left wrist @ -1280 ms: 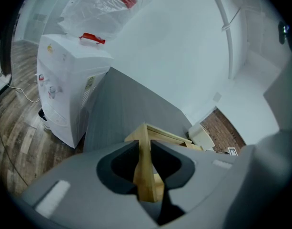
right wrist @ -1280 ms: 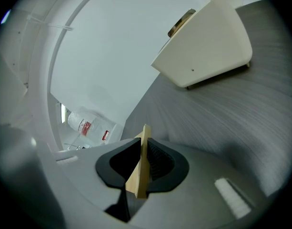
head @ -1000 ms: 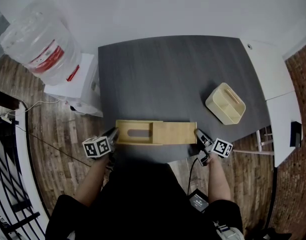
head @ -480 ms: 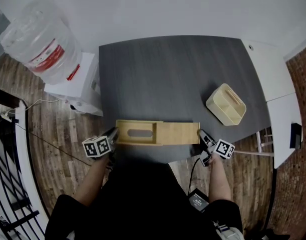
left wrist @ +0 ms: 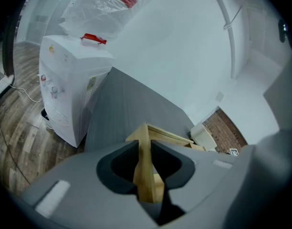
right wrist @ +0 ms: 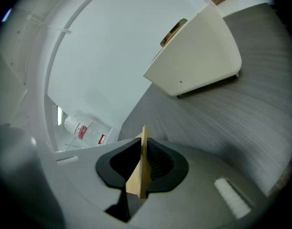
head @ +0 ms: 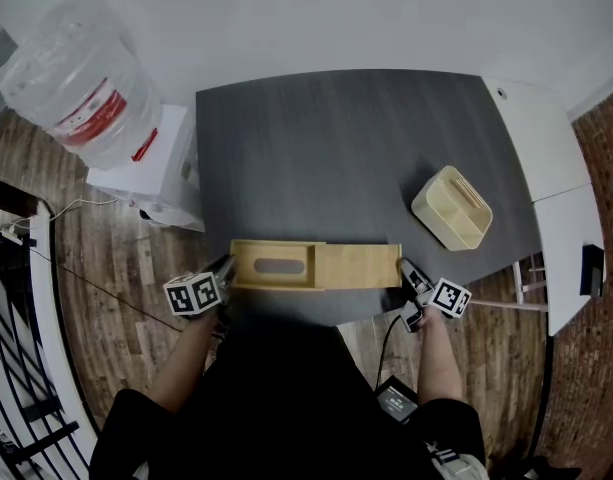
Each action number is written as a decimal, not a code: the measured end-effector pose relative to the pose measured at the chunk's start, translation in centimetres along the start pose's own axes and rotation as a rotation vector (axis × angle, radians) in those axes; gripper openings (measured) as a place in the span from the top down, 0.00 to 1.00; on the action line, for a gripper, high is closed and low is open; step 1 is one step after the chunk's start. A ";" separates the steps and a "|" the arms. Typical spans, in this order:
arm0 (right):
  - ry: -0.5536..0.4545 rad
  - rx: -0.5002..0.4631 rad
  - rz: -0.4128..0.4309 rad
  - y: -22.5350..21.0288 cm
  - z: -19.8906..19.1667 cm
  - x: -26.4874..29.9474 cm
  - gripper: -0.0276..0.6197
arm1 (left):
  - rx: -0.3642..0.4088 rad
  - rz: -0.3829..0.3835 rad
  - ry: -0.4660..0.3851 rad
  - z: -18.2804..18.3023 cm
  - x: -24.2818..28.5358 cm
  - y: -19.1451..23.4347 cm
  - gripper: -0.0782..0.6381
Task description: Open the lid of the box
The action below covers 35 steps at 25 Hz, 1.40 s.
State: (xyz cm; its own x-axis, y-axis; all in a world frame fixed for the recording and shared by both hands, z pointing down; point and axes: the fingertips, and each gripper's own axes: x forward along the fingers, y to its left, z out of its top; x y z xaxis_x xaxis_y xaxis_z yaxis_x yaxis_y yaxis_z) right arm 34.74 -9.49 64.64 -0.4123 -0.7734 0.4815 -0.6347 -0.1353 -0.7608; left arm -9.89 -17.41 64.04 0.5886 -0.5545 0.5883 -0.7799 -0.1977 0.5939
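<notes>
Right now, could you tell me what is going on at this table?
A person holds a gripper in each hand and is opening a wooden box on the dark table. The left gripper is clamped on the box's left end wall. The right gripper is clamped on the end of the thin sliding lid, which is drawn partway out to the right. A beige caddy stands apart, untouched.

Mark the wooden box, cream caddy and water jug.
wooden box (head: 351,266), head view, plain top right of the slot
cream caddy (head: 434,216), head view, left outer wall
water jug (head: 56,63), head view, clear body
</notes>
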 end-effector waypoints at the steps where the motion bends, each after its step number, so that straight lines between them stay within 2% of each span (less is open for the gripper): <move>1: -0.012 0.001 -0.003 -0.2 0.3 -0.3 0.90 | -0.001 -0.001 0.002 0.0 0.0 0.0 0.78; 6: -0.021 0.008 -0.034 -1.6 0.7 -0.9 0.90 | -0.012 -0.001 0.001 0.1 -0.1 0.3 0.78; 12: -0.068 0.037 0.012 -1.3 0.5 -0.7 0.90 | -0.008 0.001 0.002 0.2 0.1 0.3 0.78; 20: -0.079 0.063 0.017 -1.6 0.1 -0.7 0.89 | -0.011 0.011 0.001 0.3 0.1 0.5 0.78; 26: -0.074 0.043 -0.027 -2.0 -0.5 -0.9 0.89 | -0.011 -0.001 0.000 0.3 0.1 0.3 0.78; 31: -0.082 0.038 0.000 -1.6 -1.1 -0.4 0.85 | -0.012 -0.005 -0.006 0.4 0.2 0.2 0.78; 35: -0.092 0.041 -0.011 -1.3 -1.6 -0.3 0.82 | 0.003 -0.008 -0.004 0.4 0.4 0.2 0.78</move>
State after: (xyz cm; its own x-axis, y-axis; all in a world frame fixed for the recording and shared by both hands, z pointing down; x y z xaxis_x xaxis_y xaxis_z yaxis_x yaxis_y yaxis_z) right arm 34.69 -8.07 66.17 -0.3431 -0.8249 0.4492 -0.6104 -0.1677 -0.7742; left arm -9.94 -17.98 64.16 0.5941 -0.5564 0.5810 -0.7755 -0.2043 0.5973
